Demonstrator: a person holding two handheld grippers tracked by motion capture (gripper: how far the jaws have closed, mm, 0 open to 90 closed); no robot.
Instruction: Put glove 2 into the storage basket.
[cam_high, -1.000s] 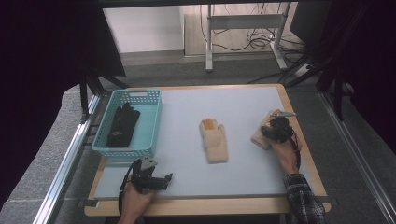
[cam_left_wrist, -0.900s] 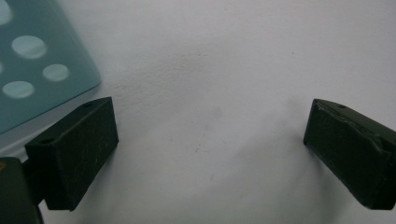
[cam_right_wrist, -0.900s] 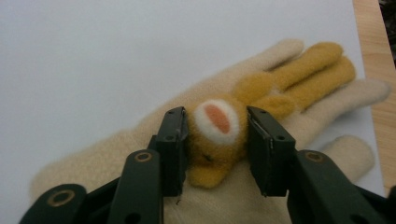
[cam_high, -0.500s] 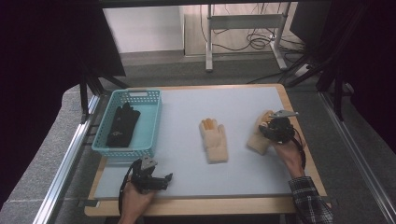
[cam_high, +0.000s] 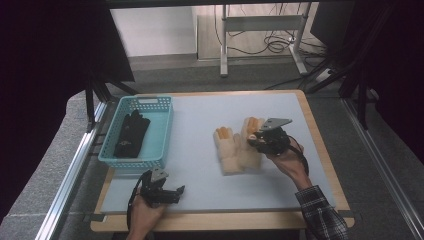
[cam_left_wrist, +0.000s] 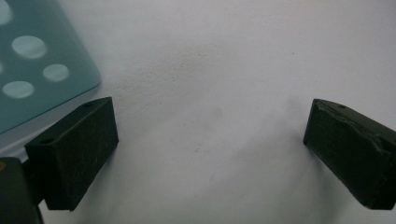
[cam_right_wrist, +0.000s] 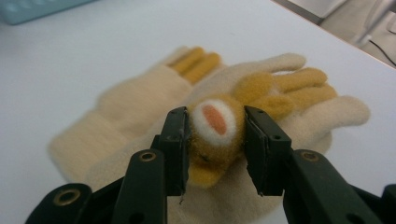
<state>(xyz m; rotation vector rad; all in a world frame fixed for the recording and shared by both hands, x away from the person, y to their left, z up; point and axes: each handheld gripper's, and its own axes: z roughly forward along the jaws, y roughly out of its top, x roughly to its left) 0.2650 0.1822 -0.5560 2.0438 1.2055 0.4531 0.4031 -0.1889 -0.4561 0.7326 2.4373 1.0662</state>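
Right hand pose: right hand (cam_high: 287, 160) comes in from the near right edge, forearm angled toward the counter's (cam_high: 200, 125) middle, right tool (cam_high: 254, 137) pointing left across it.
Right tool state: jaws have just been closing; they now pinch the plush animal patch of the cream glove (cam_right_wrist: 261, 105), pads tight on both its sides.
Glove place: held glove hangs at the tool's tips, overlapping a second cream glove (cam_high: 227, 147) just beyond it.
Left hand pose: left hand (cam_high: 142, 217) low at the near edge, left tool (cam_high: 177, 190) pointing right.
Left tool state: jaws wide apart, bare counter between them.
Hard to make out: black glove (cam_high: 129, 134) in the teal basket (cam_high: 161, 131) is a dark shape.
View difference: right gripper view gives the patch's orange centre; high view hides the grip under the tool.
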